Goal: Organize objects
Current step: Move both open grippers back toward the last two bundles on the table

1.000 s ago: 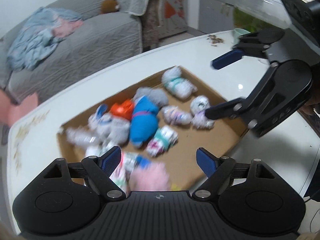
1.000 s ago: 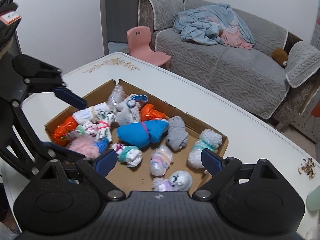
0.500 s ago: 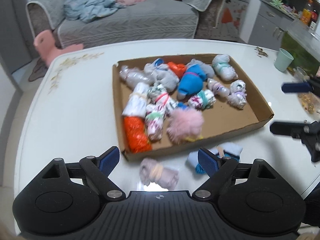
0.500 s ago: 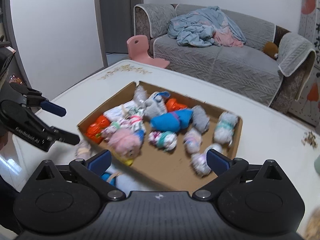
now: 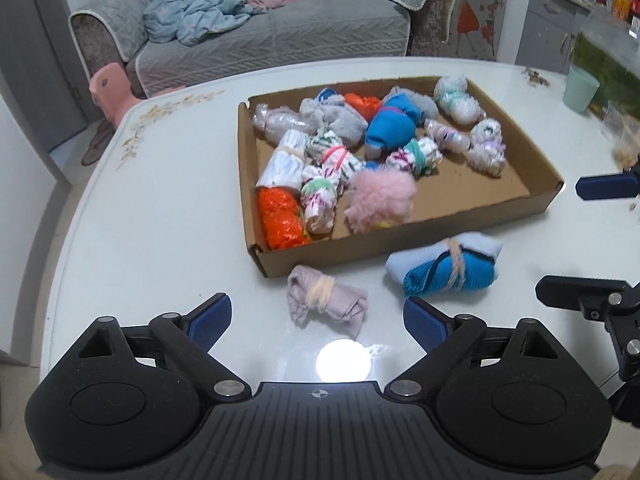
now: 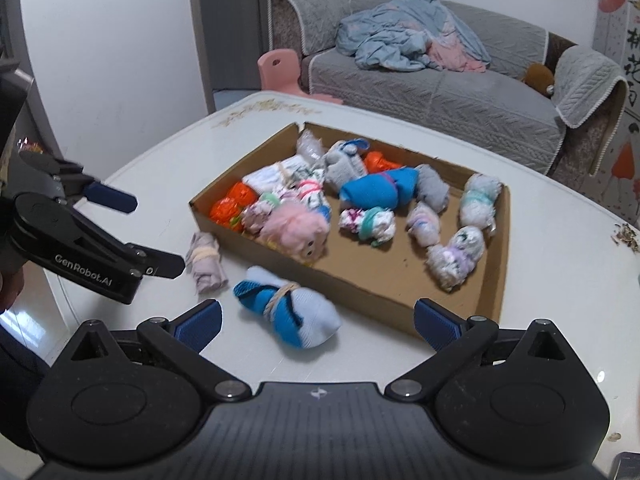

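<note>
A shallow cardboard box (image 5: 400, 242) (image 6: 360, 290) on the white table holds several rolled sock bundles and a pink fluffy toy (image 5: 380, 200) (image 6: 296, 228). Two bundles lie on the table in front of the box. A lilac bundle (image 5: 326, 306) (image 6: 206, 258) sits just ahead of my left gripper (image 5: 318, 320) (image 6: 148, 234), whose jaws are opening and touch nothing. A blue-and-white bundle (image 6: 288, 316) (image 5: 448, 264) lies between the wide fingers of my right gripper (image 6: 318, 324) (image 5: 580, 236), which is open; the pads do not press on it.
A pale green cup (image 5: 580, 88) and crumbs (image 6: 626, 236) are at the table's far right. A grey sofa (image 6: 440, 92) with bedding and a pink child's chair (image 5: 108, 88) stand beyond the table. The table's rounded edge (image 5: 80, 208) runs along the left.
Both grippers have drawn back from over the box toward the table's near side and opened wider. The lilac and the blue-and-white bundles now show on the table before the box.
</note>
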A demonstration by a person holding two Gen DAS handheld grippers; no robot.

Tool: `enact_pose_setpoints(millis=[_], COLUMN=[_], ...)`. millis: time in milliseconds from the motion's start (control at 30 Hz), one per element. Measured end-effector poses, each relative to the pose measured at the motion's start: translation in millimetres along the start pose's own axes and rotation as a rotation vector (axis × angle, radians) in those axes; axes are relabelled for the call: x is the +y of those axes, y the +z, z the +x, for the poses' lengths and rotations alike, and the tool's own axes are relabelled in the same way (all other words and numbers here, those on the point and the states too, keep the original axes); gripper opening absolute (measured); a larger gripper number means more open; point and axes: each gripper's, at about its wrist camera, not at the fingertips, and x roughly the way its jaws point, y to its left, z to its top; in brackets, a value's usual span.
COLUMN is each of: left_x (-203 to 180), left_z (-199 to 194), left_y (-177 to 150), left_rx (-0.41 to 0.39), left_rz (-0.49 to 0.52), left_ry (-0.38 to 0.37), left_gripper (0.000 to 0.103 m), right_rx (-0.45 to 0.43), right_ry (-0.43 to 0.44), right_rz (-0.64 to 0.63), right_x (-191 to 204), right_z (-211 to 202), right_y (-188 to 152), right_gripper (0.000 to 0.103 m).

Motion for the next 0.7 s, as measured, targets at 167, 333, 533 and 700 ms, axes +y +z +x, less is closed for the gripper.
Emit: enact_pose_setpoints(millis=[167,333,533,700], left_x=[5.8,8.6,3.3,2.8], left_z=[15.4,29.4,38.5,48.8], left_y=[-11.5,-16.7,-15.2,-15.1], left_rx=[0.025,0.043,0.026,0.018], left_rz=[-0.032,-0.068,-0.045,-0.053], left_ry=[0.012,0.023,0.039,0.053], left_gripper=[0.097,0.097,0.097,0.098], right_rx=[0.008,0.011,0.006,0.003], right_ry=[-0.004,0.024,0.037,0.044], right_rz=[-0.016,-0.012,-0.013,-0.008], right_x=[4.2,4.6,6.7,5.2], right_z=[11.7,27.4,40.2,53.6], right_y=[-6.0,-10.7,-12.4,-14.7], right_gripper=[0.102,0.102,0.102,0.101])
